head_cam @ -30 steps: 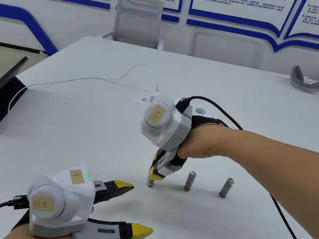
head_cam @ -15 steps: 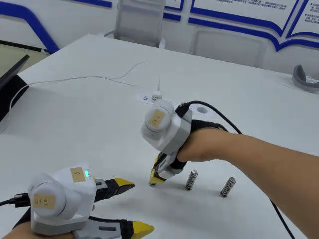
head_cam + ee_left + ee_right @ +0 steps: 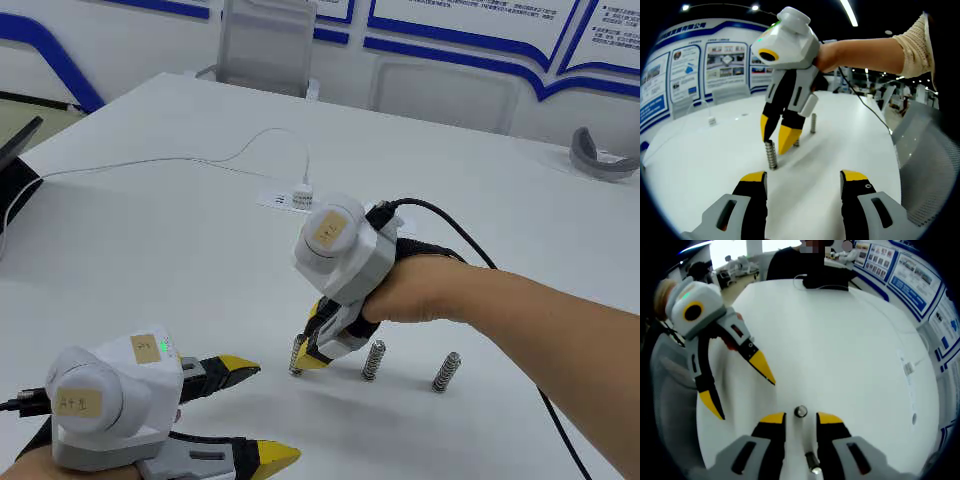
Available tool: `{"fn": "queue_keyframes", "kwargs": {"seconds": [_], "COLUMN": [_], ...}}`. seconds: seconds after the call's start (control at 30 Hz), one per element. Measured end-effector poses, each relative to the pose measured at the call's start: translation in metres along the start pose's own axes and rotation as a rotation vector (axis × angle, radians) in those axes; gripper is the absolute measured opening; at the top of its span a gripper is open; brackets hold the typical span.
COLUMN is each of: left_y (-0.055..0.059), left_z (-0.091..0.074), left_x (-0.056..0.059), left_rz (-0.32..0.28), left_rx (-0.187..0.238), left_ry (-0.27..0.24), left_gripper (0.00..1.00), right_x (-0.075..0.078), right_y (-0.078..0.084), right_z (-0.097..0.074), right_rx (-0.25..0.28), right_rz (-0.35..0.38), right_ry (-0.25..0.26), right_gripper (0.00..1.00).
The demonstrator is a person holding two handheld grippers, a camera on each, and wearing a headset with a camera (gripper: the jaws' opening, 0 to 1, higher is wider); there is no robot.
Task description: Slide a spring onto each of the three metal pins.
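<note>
Right gripper point(image 3: 308, 358) sits over the left spring point(image 3: 296, 355), jaws parted with a gap on either side, not pinching it. The middle spring point(image 3: 374, 360) and end spring point(image 3: 446, 371) stand beside it on the table point(image 3: 150, 250), pins presumably inside. Left gripper point(image 3: 268, 412) hangs wide open and empty. Springs like these look light, squashy and prone to rolling, so I'd pinch gently mid-coil.

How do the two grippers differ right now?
The left gripper is held low and roughly level, jaws wide apart, nothing between them. The right gripper points steeply down, jaws only narrowly apart, either side of the top of a spring. Both have yellow tips and white bodies.
</note>
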State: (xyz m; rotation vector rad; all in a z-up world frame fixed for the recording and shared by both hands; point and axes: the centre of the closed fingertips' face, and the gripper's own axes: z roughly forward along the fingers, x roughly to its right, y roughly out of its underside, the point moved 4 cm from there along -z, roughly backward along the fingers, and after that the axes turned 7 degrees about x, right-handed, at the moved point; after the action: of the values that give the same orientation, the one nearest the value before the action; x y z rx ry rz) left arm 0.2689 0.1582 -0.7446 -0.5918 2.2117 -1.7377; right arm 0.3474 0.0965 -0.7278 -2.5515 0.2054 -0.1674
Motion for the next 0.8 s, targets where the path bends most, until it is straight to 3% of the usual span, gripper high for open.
{"fn": "queue_keyframes", "kwargs": {"seconds": [0.6, 0.8], "left_y": [-0.003, -0.004], "left_z": [0.001, 0.001], "left_x": [-0.008, -0.01], "left_rz": [-0.007, -0.008], "left_rx": [-0.004, -0.007], "left_ry": [-0.021, -0.028], "left_gripper": [0.63, 0.63], "right_x": [0.008, 0.009], "right_y": [0.02, 0.035], "right_z": [-0.037, -0.051], "right_rx": [0.119, 0.161], "right_rz": [0.08, 0.119], "right_ry": [0.093, 0.135], "right_gripper": [0.37, 0.41]}}
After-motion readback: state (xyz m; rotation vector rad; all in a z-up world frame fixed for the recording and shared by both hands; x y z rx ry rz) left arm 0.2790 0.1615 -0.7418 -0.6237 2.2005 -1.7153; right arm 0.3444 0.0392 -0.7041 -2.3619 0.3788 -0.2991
